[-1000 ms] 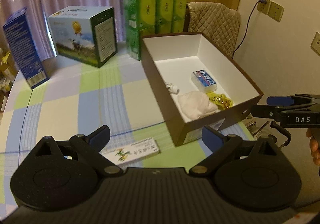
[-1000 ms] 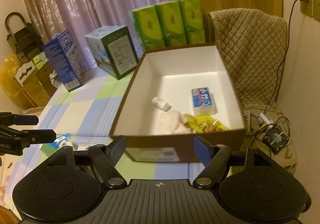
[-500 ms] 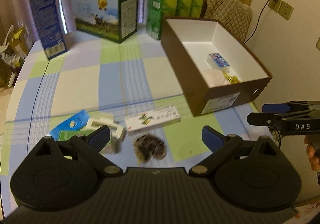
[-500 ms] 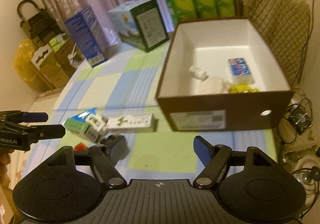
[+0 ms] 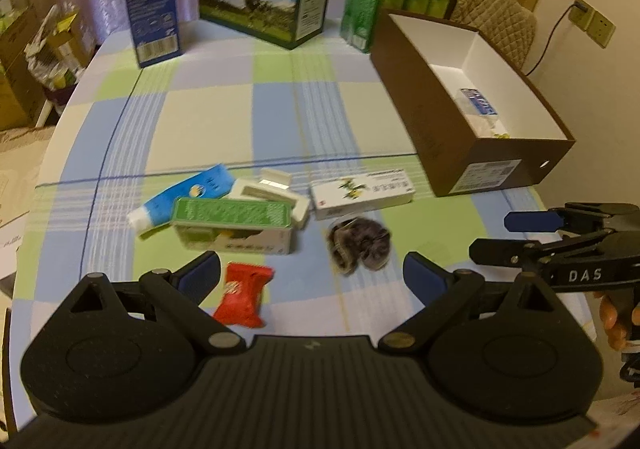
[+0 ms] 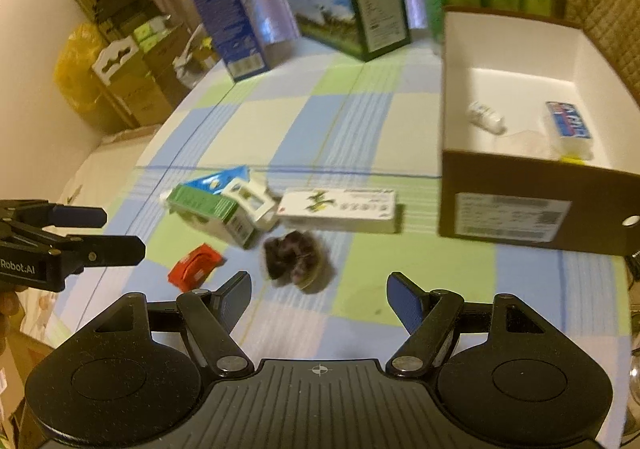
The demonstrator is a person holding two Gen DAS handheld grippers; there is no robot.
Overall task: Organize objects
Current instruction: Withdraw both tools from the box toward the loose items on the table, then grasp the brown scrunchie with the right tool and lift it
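Both grippers have been drawn back from the box (image 5: 472, 153) over the last second, so that the loose pile, unseen at first, is now framed at the centre of each view. The left gripper (image 5: 312, 277) is held with jaws wide apart and empty above the red packet (image 5: 242, 299); the right gripper (image 6: 320, 295) is likewise spread and empty, just short of the dark bundle (image 6: 298, 259). Still on the cloth (image 5: 240, 113) are the green carton (image 5: 234, 223), blue tube (image 5: 184, 197) and white pack (image 5: 360, 195). In the box, at right of both frames, a bottle (image 6: 486, 117) and blue packet (image 6: 568, 125) are already seen. A fresh pick is judged to be next.
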